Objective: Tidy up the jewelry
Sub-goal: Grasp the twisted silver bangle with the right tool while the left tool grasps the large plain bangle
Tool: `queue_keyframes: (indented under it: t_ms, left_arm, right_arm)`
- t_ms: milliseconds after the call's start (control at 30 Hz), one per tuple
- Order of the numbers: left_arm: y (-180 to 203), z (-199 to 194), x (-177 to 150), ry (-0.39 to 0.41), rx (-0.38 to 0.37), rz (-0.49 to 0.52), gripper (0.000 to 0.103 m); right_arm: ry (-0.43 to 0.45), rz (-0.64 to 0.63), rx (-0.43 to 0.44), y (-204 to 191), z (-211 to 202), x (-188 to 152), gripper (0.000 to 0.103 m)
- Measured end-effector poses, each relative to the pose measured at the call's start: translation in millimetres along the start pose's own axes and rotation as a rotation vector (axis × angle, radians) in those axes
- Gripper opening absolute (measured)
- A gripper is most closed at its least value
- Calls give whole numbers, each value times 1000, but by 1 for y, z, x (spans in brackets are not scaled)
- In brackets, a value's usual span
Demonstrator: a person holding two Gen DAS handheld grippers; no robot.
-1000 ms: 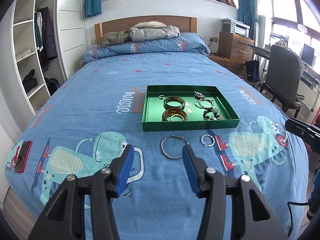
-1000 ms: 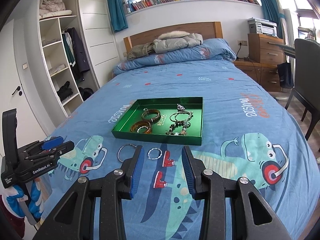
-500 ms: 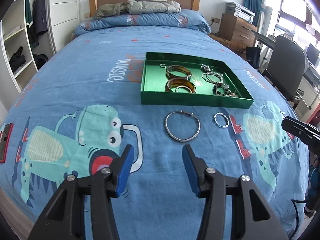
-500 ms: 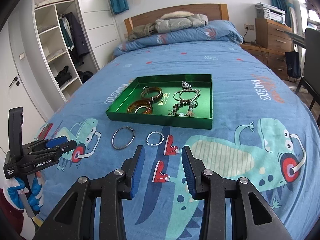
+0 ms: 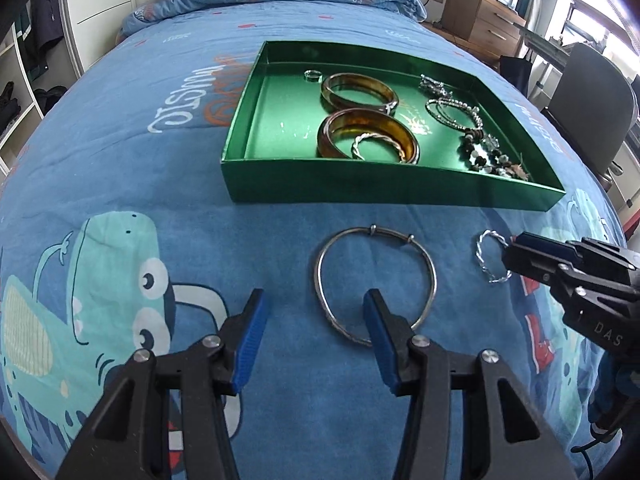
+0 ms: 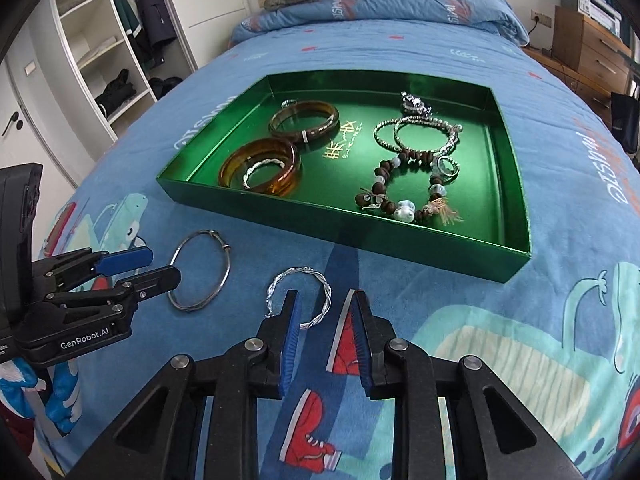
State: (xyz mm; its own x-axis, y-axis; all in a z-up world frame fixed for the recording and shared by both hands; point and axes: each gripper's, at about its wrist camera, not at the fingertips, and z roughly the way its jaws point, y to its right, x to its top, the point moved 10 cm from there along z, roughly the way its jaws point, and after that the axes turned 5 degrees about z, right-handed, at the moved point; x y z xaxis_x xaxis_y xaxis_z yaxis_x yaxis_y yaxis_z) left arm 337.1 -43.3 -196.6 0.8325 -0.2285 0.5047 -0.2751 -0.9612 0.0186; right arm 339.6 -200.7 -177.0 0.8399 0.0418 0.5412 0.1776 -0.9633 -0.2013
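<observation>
Both open, empty tongs (image 5: 312,314) (image 6: 325,312) now nearer bangle (image 5: 375,283) and twisted ring (image 6: 299,297), green tray (image 5: 384,190) beyond.

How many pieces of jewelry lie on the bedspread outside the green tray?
2: a thin silver bangle ahead of the left tool, a twisted silver bracelet at the right tool.

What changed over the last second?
Both claws came down and forward. The left claw now straddles the near rim of the large silver bangle; the right claw straddles the twisted silver bracelet. Both open, nothing gripped. Both pieces and the green tray stayed put.
</observation>
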Motion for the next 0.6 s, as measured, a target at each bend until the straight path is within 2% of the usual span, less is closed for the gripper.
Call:
queue_keyframes:
  t_ms: [133,300,433,533,600]
  left_arm:
    - [5,7,0,24,48,50,47]
    - [4,11,2,63,51,50,47]
    - [6,13,6,79,61,70,41]
    - [10,12,10,87,69,92,24]
    - [16,10,10,85,81,124,7]
  right_arm:
    - [-25,-45,-15,-2,17,-3,25]
    - [-20,-114,-27,-4,24,-5,24]
    - [0,-171,-74,-6,29,-4,17]
    - [14,-169,-85,-4,30,-2,7]
    - [22,-160,-88,-3,28,-1,6]
